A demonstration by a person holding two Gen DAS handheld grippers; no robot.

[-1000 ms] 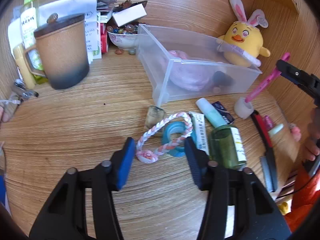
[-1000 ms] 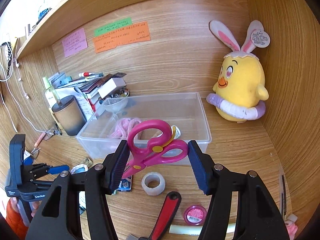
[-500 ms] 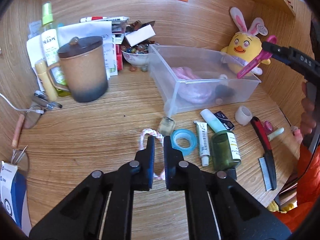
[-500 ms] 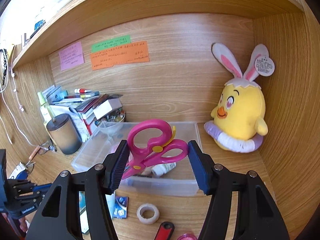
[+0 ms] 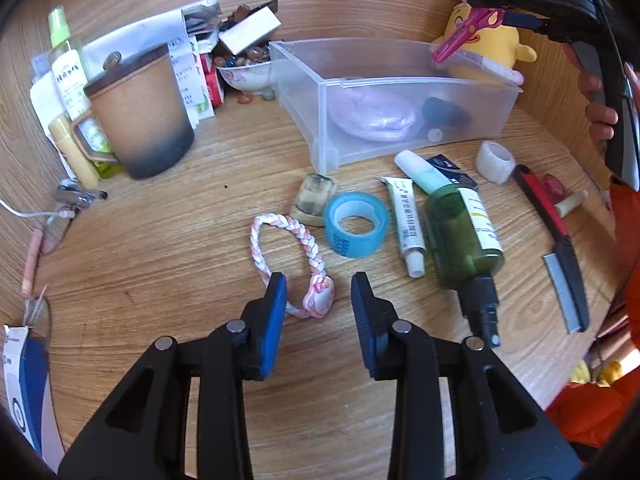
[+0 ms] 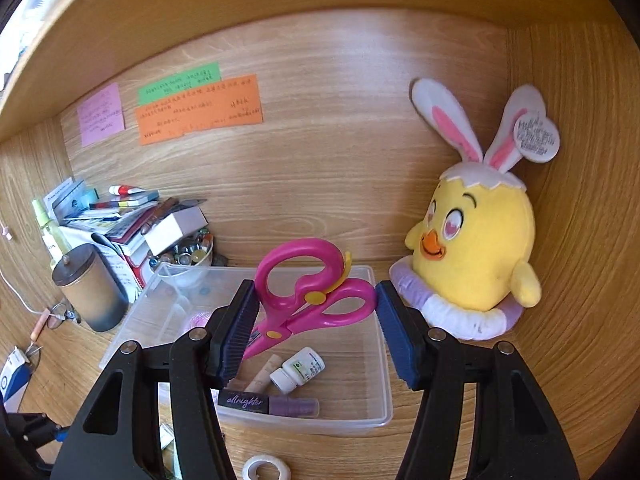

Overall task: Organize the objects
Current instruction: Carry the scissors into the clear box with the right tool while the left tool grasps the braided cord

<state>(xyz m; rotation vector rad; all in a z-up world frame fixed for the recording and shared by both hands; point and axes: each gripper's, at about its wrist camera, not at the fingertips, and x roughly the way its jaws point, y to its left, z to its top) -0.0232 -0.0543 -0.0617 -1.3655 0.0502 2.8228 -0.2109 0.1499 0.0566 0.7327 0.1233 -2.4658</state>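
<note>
The right gripper (image 6: 316,322) clamps the pink scissors (image 6: 308,300) by their handles, above the clear bin (image 6: 372,396) beside the chick toy (image 6: 476,256). The left gripper (image 5: 319,300) points down at the desk (image 5: 168,264), its jaws just reopened and apart around the charm end of the braided loop (image 5: 280,252). The left pad seems to touch the braid, though I cannot be sure.
</note>
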